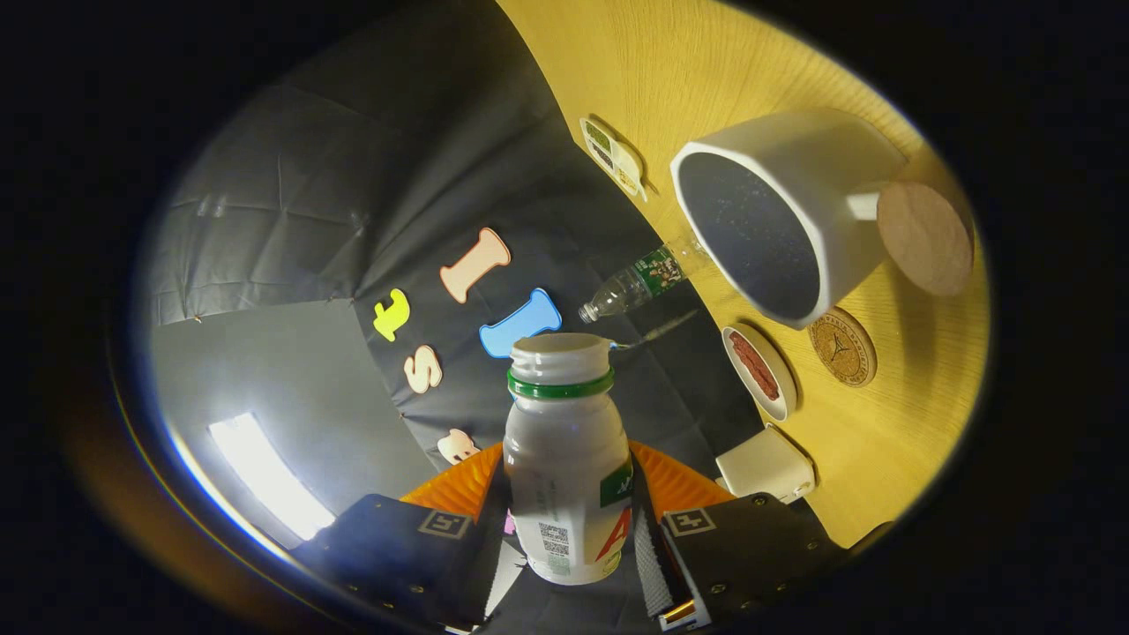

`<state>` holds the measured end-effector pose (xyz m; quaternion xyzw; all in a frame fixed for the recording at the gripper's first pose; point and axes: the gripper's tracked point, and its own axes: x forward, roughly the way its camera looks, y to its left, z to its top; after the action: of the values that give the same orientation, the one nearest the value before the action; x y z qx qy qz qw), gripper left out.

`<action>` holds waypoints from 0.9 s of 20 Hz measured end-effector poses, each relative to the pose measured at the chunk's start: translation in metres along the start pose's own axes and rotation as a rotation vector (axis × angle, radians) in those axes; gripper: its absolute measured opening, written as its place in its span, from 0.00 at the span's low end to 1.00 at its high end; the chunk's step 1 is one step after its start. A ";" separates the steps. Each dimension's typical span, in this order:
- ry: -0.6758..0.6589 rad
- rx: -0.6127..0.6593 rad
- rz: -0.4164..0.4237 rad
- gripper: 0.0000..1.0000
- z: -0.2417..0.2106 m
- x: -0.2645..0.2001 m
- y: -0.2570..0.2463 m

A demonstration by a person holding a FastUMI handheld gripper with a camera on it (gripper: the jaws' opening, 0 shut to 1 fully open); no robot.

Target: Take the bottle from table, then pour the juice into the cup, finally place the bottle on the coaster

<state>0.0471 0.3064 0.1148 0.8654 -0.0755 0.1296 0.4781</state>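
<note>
Hand-held gripper (564, 529) clamps bottle (564, 459) between its fingers — cup (794, 212) beyond.

Gripper (564, 529): two blocky finger housings, square fiducial marker atop each, small screws along edges, ribbed inner pads (646, 564).

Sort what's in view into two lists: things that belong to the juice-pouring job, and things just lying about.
Belongs to the job:
- bottle, clamped between the gripper fingers, cap off
- cup, white, beyond the bottle
- coaster, round cork, next to the cup

Lying about:
- clear plastic bottle
- small dish with something red in it
- white box
- card
</note>
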 end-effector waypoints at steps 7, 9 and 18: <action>-0.006 0.016 0.014 0.65 0.000 -0.001 0.002; 0.002 -0.047 -0.012 0.65 0.001 -0.002 -0.005; 0.054 -0.687 -0.243 0.65 0.011 -0.007 -0.056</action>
<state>0.0558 0.3266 0.0621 0.6535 0.0014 0.0615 0.7544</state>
